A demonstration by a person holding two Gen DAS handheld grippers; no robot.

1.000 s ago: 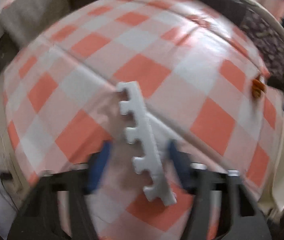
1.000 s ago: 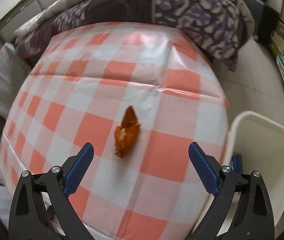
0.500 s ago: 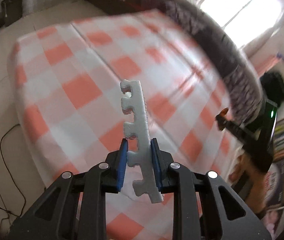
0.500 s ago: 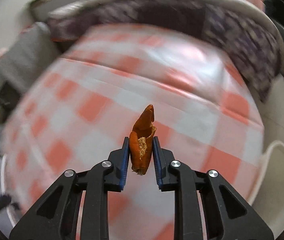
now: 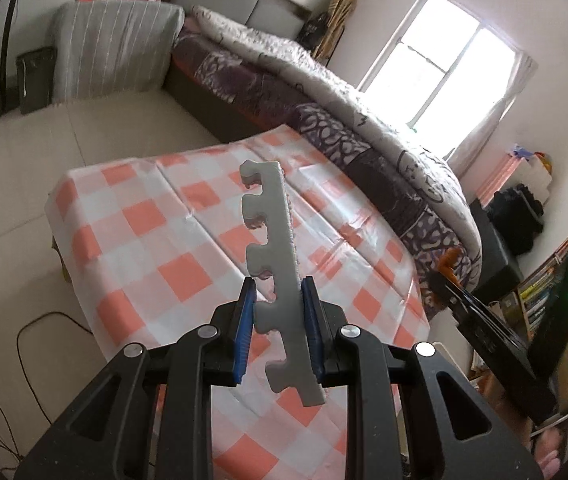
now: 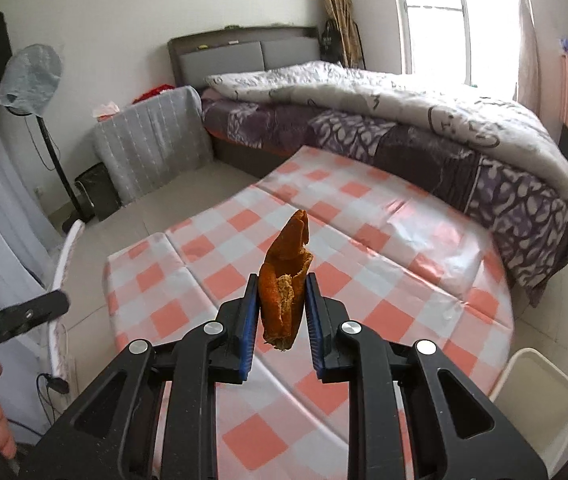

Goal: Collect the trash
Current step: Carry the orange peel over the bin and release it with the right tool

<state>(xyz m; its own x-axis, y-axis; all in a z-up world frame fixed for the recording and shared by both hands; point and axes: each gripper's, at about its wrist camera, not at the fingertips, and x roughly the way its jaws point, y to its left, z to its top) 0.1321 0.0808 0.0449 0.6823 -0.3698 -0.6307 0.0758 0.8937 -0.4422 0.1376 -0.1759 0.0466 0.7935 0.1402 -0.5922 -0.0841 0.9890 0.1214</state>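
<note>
Presently, a white notched foam strip [image 5: 279,280] is clamped upright in the left gripper [image 5: 277,330], fingers closed on it. An orange peel [image 6: 286,280] is pinched likewise by the right gripper [image 6: 281,320]. Both are held above the checked desk [image 6: 364,248], presumably for carrying to the white bin [image 6: 540,400] at near right.

From where I steer, the desk [image 6: 384,264] is wrapped in a glossy cloth [image 5: 187,256] of orange and white checks, which hangs over the near-left corner and shows fold creases running across the top. Nothing that I can make out lies on that cloth in either wrist view. The desk's far edge sits just beside the bed [image 6: 444,128], its left edge faces bare floor [image 5: 63,136], and a white bin [image 6: 540,400] stands on the floor by its near-right corner.
</note>
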